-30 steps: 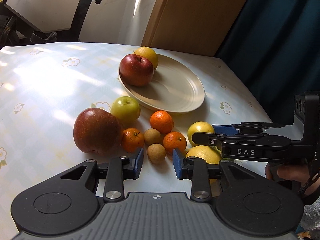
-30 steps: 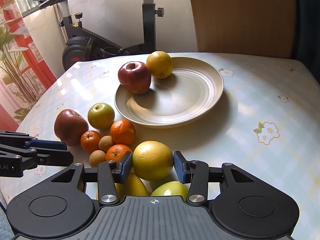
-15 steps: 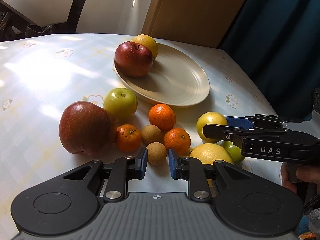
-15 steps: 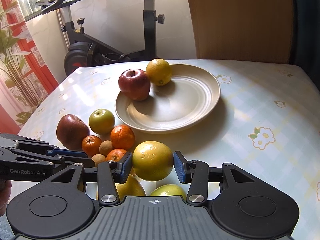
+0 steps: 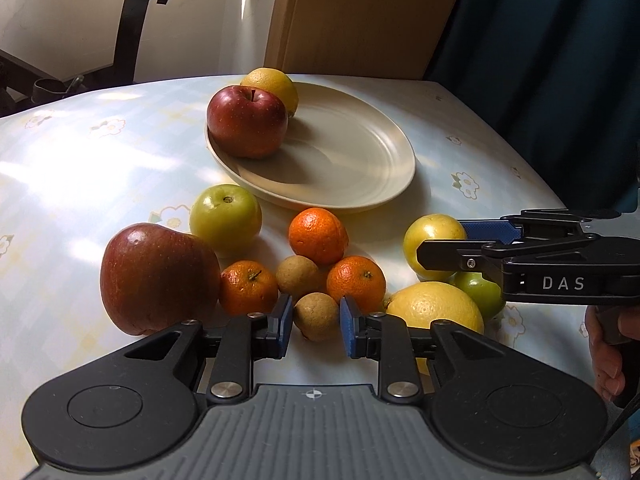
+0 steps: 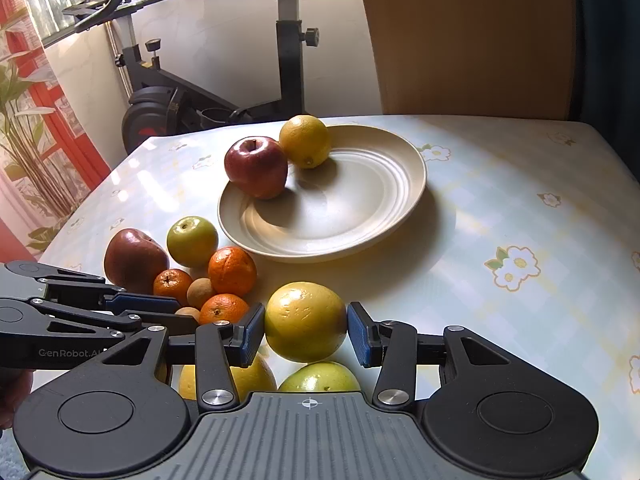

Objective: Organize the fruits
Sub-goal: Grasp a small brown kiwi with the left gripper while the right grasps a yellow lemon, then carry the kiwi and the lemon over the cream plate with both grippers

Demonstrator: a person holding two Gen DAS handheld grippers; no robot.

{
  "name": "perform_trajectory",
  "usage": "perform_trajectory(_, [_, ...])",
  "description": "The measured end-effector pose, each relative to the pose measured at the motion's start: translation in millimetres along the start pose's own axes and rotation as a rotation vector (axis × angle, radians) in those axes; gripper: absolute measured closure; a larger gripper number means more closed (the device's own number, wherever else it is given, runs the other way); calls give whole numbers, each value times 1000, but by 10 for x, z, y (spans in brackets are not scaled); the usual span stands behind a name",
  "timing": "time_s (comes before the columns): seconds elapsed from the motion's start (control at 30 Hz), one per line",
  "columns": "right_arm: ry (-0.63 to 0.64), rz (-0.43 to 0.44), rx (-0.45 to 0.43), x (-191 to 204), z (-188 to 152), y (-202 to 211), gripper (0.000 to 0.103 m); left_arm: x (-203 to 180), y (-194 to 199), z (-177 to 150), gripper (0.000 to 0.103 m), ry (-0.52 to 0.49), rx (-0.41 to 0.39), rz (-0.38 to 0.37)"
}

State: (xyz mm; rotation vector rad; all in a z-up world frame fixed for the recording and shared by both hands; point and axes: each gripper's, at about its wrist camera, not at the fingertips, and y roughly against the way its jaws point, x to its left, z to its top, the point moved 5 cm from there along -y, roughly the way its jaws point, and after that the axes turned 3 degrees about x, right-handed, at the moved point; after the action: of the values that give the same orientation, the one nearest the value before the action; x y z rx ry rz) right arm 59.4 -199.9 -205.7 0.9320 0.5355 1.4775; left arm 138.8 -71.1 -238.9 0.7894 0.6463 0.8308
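A cream plate (image 5: pixel 360 204) holds a red apple (image 5: pixel 247 122) and a yellow citrus (image 5: pixel 276 88). In front of it lie a large red apple (image 5: pixel 158 276), a green apple (image 5: pixel 226 220), three mandarins, and two small brown fruits. My left gripper (image 5: pixel 316 322) is shut on the nearer small brown fruit (image 5: pixel 316 314), which rests on the tablecloth. My right gripper (image 6: pixel 306 334) is shut on a round yellow fruit (image 6: pixel 306 322). Under it lie a big yellow citrus (image 5: pixel 436 308) and a green fruit (image 5: pixel 480 290). Each gripper shows in the other's view.
The table (image 6: pixel 520 200) has a flowered cloth and ends at the right and far sides. An exercise bike (image 6: pixel 200 92) and a wooden panel (image 6: pixel 472 36) stand behind it. A dark curtain (image 5: pixel 540 40) hangs at the right. A hand (image 5: pixel 608 344) holds the right gripper's handle.
My left gripper came forward and down over the fruit pile, and its jaws narrowed onto the nearer small brown fruit. The right gripper kept still with the yellow fruit in it.
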Motion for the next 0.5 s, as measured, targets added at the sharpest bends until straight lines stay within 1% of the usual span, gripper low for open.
perform_trajectory(0.17, [-1, 0, -3, -3, 8, 12, 62, 16, -27, -7, 73, 8, 24, -26])
perform_trajectory(0.33, [-2, -3, -3, -12, 7, 19, 62, -16, -57, -53, 74, -42, 53, -26])
perform_trajectory(0.5, [0, -3, -4, -7, 11, 26, 62, 3, -39, -56, 75, -33, 44, -24])
